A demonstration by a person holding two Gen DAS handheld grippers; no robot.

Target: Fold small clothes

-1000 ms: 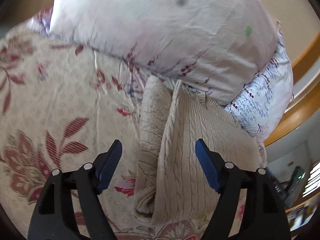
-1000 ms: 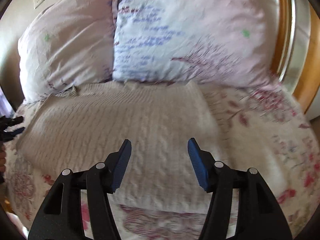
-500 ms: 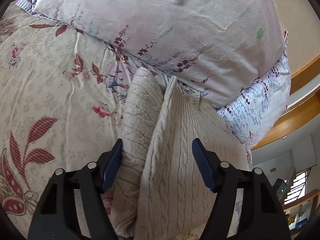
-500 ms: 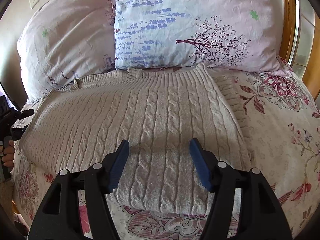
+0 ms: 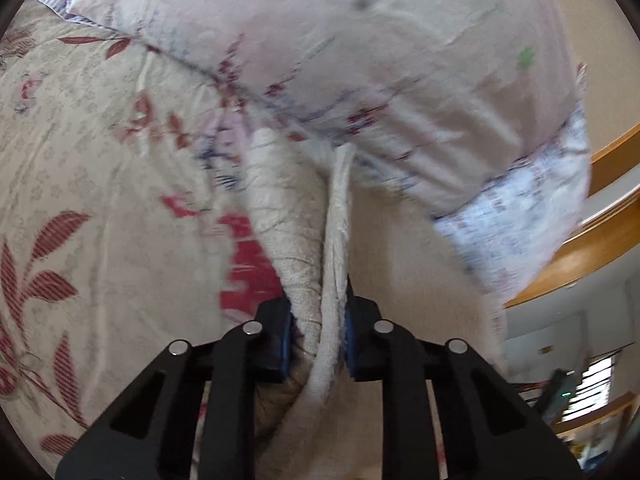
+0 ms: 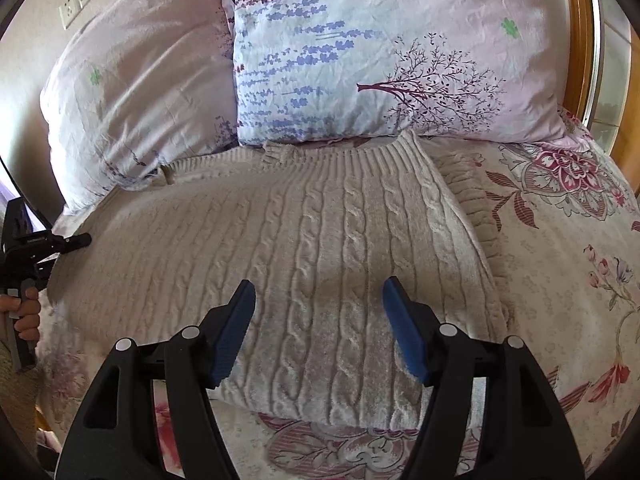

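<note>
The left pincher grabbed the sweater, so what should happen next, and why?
Probably lift that pinched edge and carry it across. The left gripper is shut on the cable-knit sweater, which lies flat on the bedspread, while the right gripper hovers open above it.

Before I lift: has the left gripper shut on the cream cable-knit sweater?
Shut. The left gripper pinches the cream cable-knit sweater edge between its blue pads.

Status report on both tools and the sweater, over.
Left tool shut on sweater edge. Right tool open above its hem. Pillows crowd the collar.
</note>
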